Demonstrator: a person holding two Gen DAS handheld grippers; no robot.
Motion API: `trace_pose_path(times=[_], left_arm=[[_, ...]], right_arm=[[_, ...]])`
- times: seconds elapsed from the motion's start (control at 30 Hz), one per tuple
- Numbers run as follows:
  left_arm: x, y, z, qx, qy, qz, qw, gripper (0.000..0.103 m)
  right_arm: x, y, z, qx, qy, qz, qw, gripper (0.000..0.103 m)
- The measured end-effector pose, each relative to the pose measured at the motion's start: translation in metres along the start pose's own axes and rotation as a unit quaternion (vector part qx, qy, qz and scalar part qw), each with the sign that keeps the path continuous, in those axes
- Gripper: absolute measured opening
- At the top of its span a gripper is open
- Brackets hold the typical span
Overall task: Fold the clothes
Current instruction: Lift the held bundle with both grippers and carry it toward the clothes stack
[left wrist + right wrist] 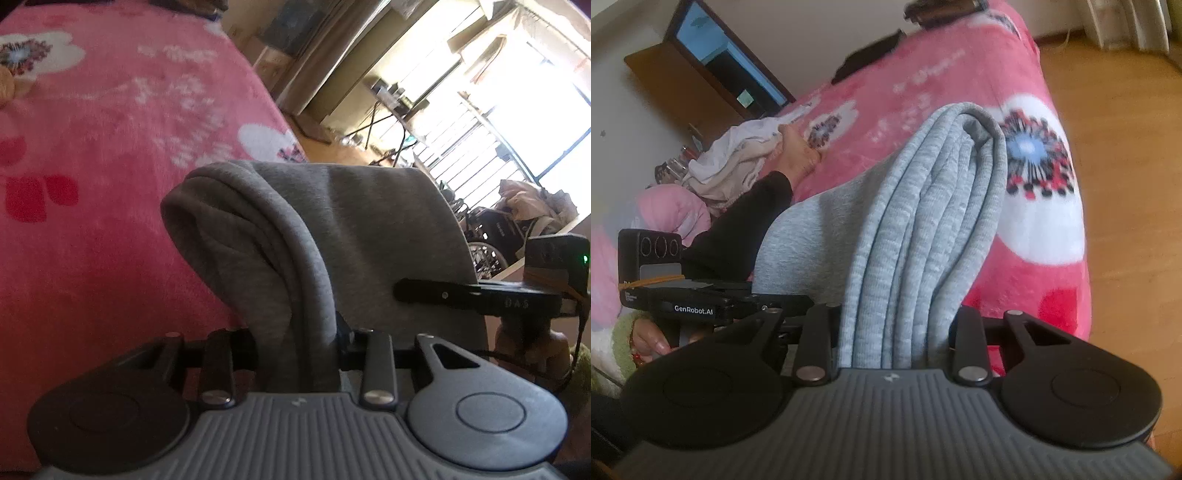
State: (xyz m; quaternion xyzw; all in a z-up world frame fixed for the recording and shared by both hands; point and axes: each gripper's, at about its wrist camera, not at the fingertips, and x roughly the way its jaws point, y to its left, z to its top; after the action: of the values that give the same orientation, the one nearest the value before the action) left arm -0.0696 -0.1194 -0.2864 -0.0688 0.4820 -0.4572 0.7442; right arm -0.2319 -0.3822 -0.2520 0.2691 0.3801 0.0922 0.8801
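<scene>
Gray cloth (369,229) hangs bunched, pinched by both tongs, left (295,354) and right (897,332), above the bed (110,166); grip tight, layers even.

Daylight strong from window (517,92) in left wrist view, panes blown out to white glare. Pink blanket (110,184) soft, motion-blurred. Fisheye bends room lines, dark vignette at corners. Right wrist view evenly lit, softer; grey garment (923,221) sharp near lens, shadowed on left fold; wooden floor (1126,147) smeared at edge
</scene>
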Motion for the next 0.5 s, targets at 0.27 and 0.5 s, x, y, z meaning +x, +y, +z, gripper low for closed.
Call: trace_pose_path(times=[0.27,0.5], left_arm=[[-0.049,-0.022,0.016,0.042,-0.066,0.004,0.997,0.035],[-0.078,-0.041,0.081,0.072,-0.126,0.015,0.9893,0.035]], right_arm=[[-0.026,0.043,0.012,-0.038,-0.065,-0.014,0.997,0.026],[-0.041,0.074,0.065,-0.092,-0.127,-0.02,0.987,0.026]])
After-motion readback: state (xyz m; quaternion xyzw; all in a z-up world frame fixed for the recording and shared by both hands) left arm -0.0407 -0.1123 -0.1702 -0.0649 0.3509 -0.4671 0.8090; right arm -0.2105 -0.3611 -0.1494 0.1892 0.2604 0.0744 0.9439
